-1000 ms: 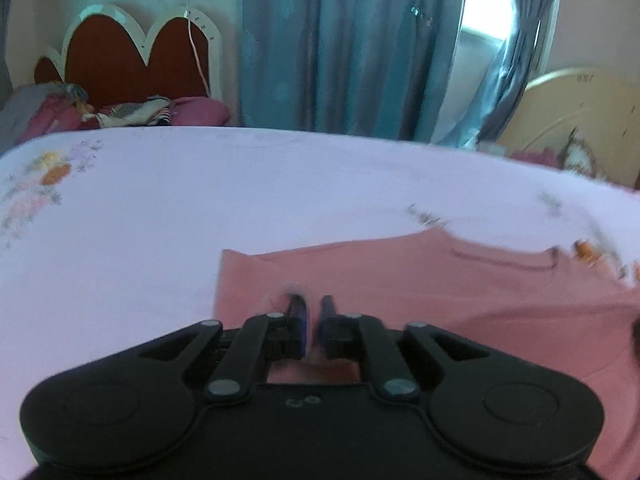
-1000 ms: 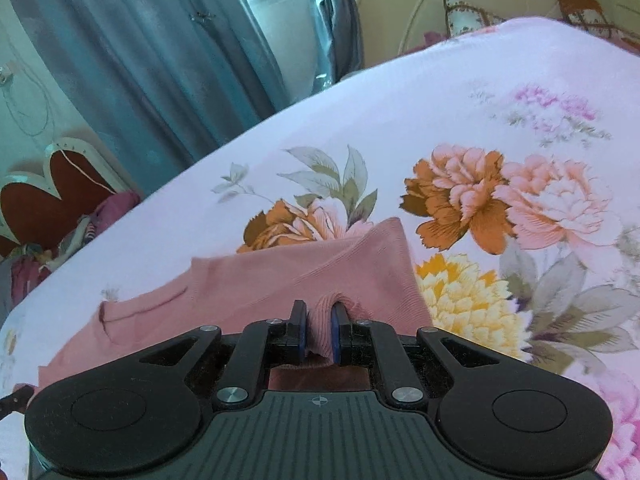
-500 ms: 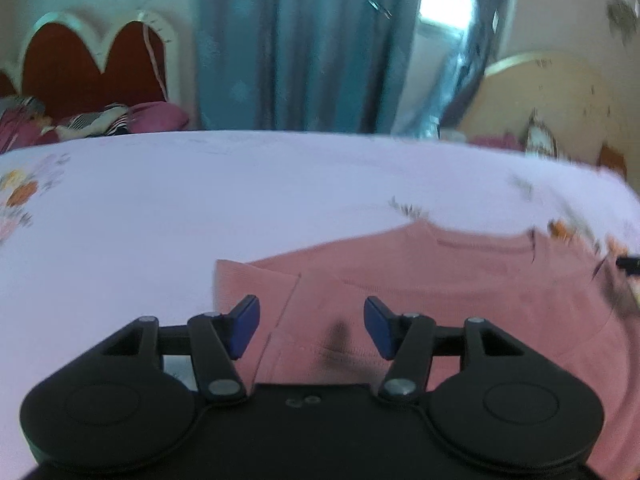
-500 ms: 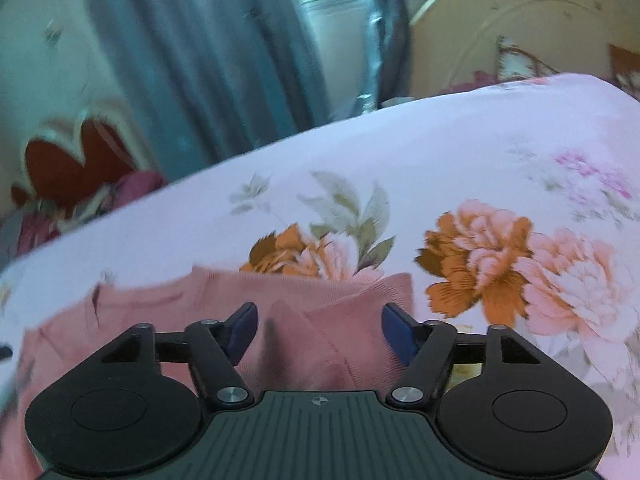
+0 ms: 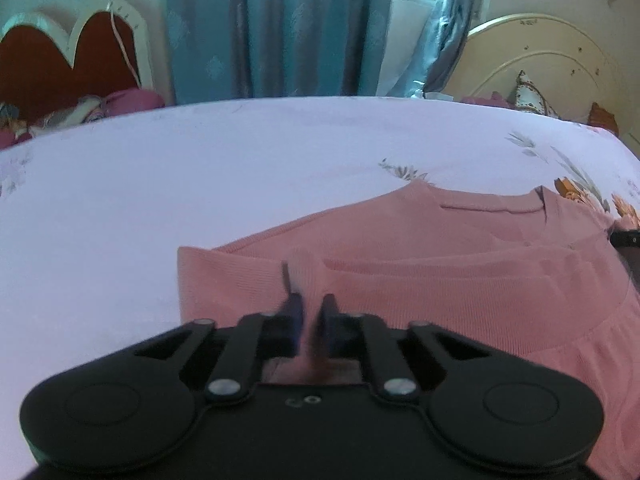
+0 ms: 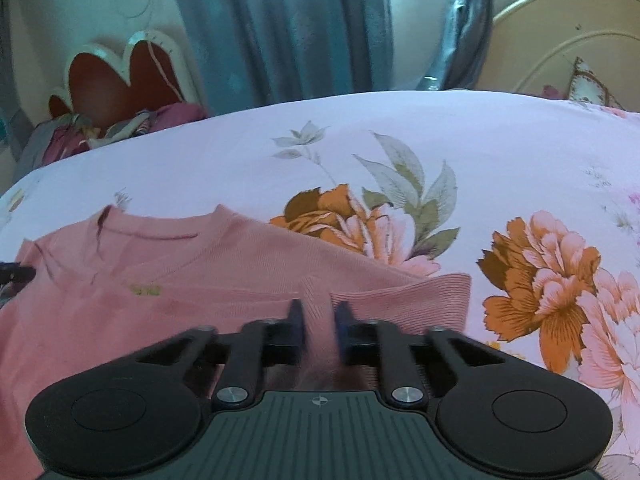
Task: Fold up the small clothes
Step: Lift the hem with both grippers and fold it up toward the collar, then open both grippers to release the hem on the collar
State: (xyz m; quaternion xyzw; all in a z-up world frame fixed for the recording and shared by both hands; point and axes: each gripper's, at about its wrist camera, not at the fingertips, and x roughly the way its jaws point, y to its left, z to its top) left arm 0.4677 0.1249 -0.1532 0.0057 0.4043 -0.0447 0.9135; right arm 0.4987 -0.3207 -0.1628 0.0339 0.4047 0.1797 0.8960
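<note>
Garment: a pink ribbed top (image 5: 460, 280) lies flat on the bed (image 5: 200, 184), its neckline toward the far edge at 12 o'clock and its body running back under both cameras toward 6 o'clock.
Long axis: the shoulder line runs side to side, 9 to 3 o'clock, with one sleeve end at each gripper.
Left gripper (image 5: 309, 310): jaws almost together and closing on a raised ridge of pink cloth where the left sleeve meets the body; the fabric stands up between them, and the picture is blurred at the tips.
Right gripper (image 6: 318, 314): jaws closing with a narrow gap left, a small pleat of the same top rising between them; whether the pads already bear on it is my reading, not certain.
Sleeve ends: the left sleeve end sits at about 10 o'clock of the left gripper; the right cuff sits at about 2 o'clock of the right gripper, just beside it.
Nearer hand: each gripper is at its own side of the garment; neither is nearer the middle.
Neckline: at about 1 o'clock from the left gripper, at about 10 o'clock from the right.
Governing relation: the free cloth lies ahead at 12 o'clock and inward between the two grippers, so a fold would likely carry both pinched points together across or along the body.
Risk, as judged: a thin pinch of ribbed knit may slip out of the right gripper.
Surroundings: flowered sheet, blue curtains (image 5: 280, 28) beyond the bed.
</note>
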